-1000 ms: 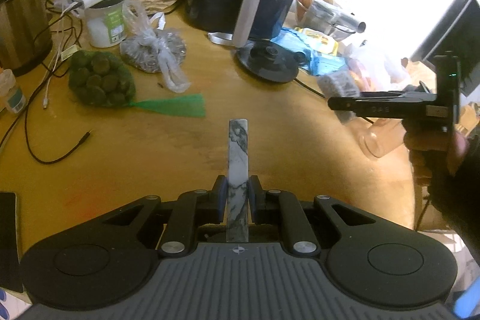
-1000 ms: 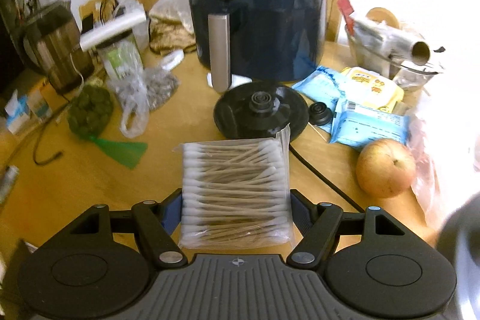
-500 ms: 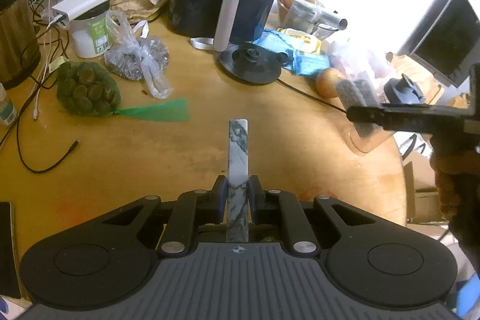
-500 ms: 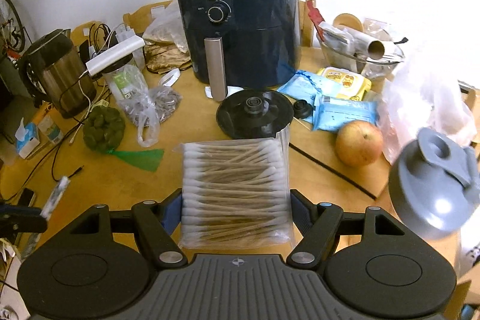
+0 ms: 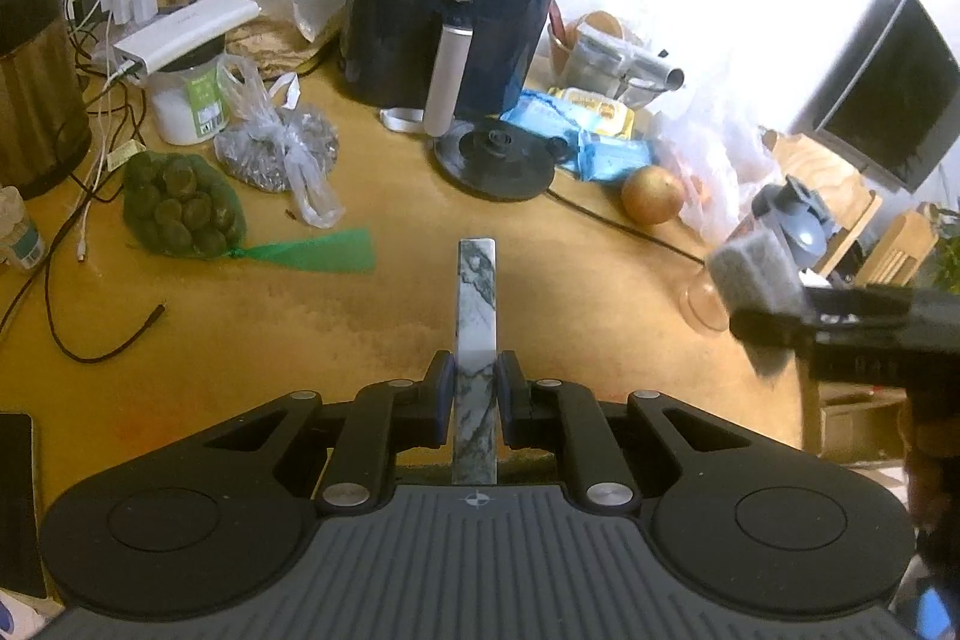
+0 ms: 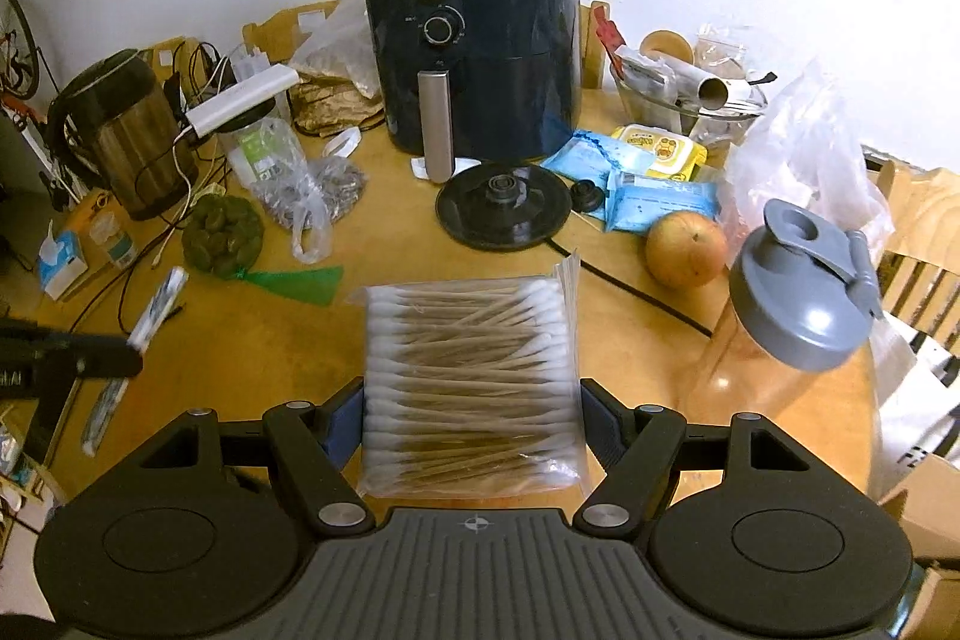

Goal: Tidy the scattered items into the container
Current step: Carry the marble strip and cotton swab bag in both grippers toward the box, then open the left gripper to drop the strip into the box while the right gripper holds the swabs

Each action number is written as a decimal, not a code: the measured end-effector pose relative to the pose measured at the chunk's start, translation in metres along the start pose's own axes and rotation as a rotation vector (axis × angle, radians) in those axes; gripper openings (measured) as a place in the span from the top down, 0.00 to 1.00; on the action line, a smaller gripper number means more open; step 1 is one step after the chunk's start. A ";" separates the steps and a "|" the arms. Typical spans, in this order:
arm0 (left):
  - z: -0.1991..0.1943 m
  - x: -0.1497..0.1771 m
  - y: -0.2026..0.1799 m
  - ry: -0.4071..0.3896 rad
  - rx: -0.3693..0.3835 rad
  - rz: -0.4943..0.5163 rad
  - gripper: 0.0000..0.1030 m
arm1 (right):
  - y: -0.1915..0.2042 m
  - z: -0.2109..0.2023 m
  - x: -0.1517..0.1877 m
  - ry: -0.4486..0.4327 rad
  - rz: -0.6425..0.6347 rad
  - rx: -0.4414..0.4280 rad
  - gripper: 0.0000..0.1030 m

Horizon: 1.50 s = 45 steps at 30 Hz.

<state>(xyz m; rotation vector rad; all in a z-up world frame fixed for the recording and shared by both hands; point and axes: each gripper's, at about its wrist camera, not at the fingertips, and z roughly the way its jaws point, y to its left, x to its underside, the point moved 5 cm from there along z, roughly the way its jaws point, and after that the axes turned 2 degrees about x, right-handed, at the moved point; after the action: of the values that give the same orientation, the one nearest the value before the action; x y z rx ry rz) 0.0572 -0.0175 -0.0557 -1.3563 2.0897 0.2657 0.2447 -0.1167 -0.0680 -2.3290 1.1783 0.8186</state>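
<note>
My left gripper [image 5: 475, 382] is shut on a flat marble-patterned stick [image 5: 477, 316] and holds it above the wooden table [image 5: 372, 316]. The stick also shows at the left of the right wrist view [image 6: 157, 305]. My right gripper [image 6: 474, 412] is shut on a clear pack of cotton swabs [image 6: 471, 376], held above the table. That pack shows edge-on at the right of the left wrist view [image 5: 753, 274]. A clear container with a grey flip lid [image 6: 801, 292] stands at the table's right edge, lid on.
A dark air fryer [image 6: 474, 58] stands at the back, a black kettle base [image 6: 503, 211] and cord in front of it. An apple [image 6: 687, 249], blue wipe packs [image 6: 657, 205], a green net bag [image 6: 223, 235], a plastic bag [image 6: 300, 187] and a kettle [image 6: 123, 130] lie around.
Both grippers have risen and drawn back from the table with their items still held. The lidded container has come into the right wrist view.
</note>
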 end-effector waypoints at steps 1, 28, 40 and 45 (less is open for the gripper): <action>-0.003 -0.002 -0.001 -0.008 -0.001 -0.001 0.85 | 0.002 -0.003 0.001 0.001 -0.006 0.006 0.27; -0.042 -0.029 -0.025 -0.159 0.007 0.006 0.85 | 0.019 -0.068 -0.005 -0.113 -0.097 0.134 0.27; -0.026 -0.007 -0.010 -0.034 -0.015 -0.018 0.85 | 0.015 -0.044 0.019 0.043 0.034 0.000 0.27; -0.012 0.008 0.000 0.049 -0.024 -0.043 0.85 | 0.019 -0.030 0.040 0.124 0.069 -0.043 0.27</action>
<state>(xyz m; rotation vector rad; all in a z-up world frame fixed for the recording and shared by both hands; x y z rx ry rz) 0.0500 -0.0299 -0.0510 -1.4333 2.1008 0.2422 0.2578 -0.1679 -0.0737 -2.4160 1.3106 0.7388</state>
